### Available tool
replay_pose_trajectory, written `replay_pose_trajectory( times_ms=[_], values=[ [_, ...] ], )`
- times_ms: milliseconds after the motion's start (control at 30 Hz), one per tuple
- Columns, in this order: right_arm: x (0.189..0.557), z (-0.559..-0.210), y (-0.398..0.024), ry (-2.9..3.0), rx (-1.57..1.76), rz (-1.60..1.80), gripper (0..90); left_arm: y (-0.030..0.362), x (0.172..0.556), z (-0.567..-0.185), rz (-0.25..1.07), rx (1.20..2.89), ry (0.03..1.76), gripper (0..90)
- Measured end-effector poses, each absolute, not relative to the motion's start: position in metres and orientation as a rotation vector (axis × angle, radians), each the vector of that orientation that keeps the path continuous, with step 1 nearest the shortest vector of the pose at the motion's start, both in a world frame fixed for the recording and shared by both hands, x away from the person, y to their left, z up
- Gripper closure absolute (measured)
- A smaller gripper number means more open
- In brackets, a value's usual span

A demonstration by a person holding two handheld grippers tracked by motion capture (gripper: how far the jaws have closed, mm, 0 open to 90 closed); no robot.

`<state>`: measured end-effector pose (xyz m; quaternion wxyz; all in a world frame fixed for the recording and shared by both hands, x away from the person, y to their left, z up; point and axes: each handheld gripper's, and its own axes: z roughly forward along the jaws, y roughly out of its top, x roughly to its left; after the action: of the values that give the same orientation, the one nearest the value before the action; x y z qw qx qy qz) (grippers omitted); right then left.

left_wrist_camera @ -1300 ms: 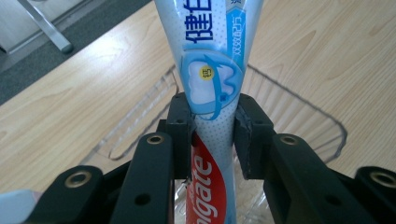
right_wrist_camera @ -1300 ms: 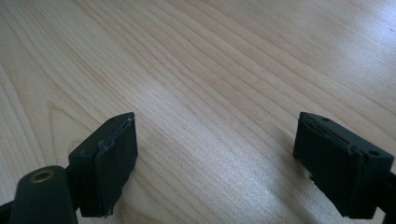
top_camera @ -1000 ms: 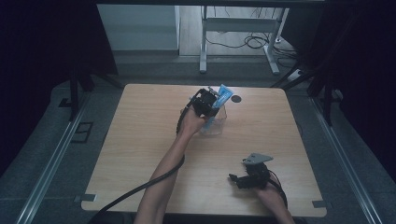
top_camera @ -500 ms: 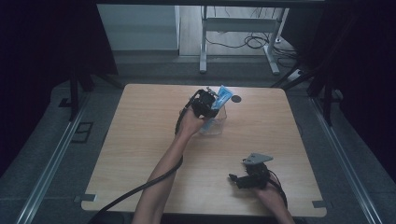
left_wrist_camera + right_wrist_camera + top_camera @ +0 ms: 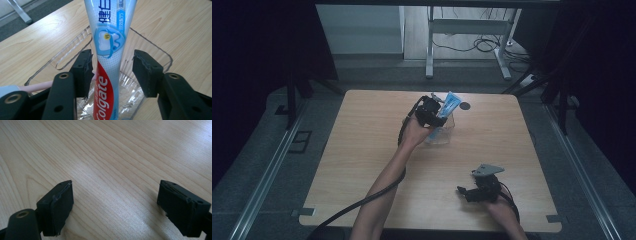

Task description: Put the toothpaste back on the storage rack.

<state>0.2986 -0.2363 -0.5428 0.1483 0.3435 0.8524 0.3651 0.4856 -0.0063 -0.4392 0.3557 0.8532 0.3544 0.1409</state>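
Both forearms were bare, with no sleeves in sight. The left gripper (image 5: 435, 111) was black, its blocky jaws carrying brass-coloured screw eyelets and worn rubber pads, and a thick black cable trailed from it toward the near edge. The right gripper (image 5: 466, 191) was black too, topped by a grey three-cornered plate.

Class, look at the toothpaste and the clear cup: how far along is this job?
Done: the toothpaste tube stands inside the clear cup, beside a pink toothbrush.
In hand: the left gripper has just been opening, with the tube between its jaws.
Left: drawing that gripper away. The right gripper waits open over the table.
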Motion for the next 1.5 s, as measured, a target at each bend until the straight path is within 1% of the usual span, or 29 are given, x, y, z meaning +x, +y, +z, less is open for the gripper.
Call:
replay_pose_trajectory(
  times_ms=[167,267,433,700,967,1500],
  values=[
    [0.299,-0.543,-0.236,2.452,0.987,1.050,13.4,-0.001,0.483,-0.439,0.341,2.187,0.922,40.4],
    [0.299,-0.543,-0.236,2.451,0.988,1.051,13.4,0.003,0.482,-0.439,0.322,2.171,0.926,38.2],
    [0.299,-0.543,-0.236,2.452,0.987,1.050,13.4,0.008,0.479,-0.438,0.329,2.155,0.936,30.3],
    [0.299,-0.543,-0.236,2.452,0.986,1.049,13.4,0.015,0.473,-0.435,0.317,2.133,0.940,20.7],
    [0.299,-0.543,-0.236,2.451,0.986,1.050,13.4,0.019,0.465,-0.433,0.297,2.124,0.931,18.3],
    [0.299,-0.543,-0.236,2.450,0.986,1.049,13.4,0.016,0.452,-0.437,0.270,2.127,0.913,18.3]
  ],
)
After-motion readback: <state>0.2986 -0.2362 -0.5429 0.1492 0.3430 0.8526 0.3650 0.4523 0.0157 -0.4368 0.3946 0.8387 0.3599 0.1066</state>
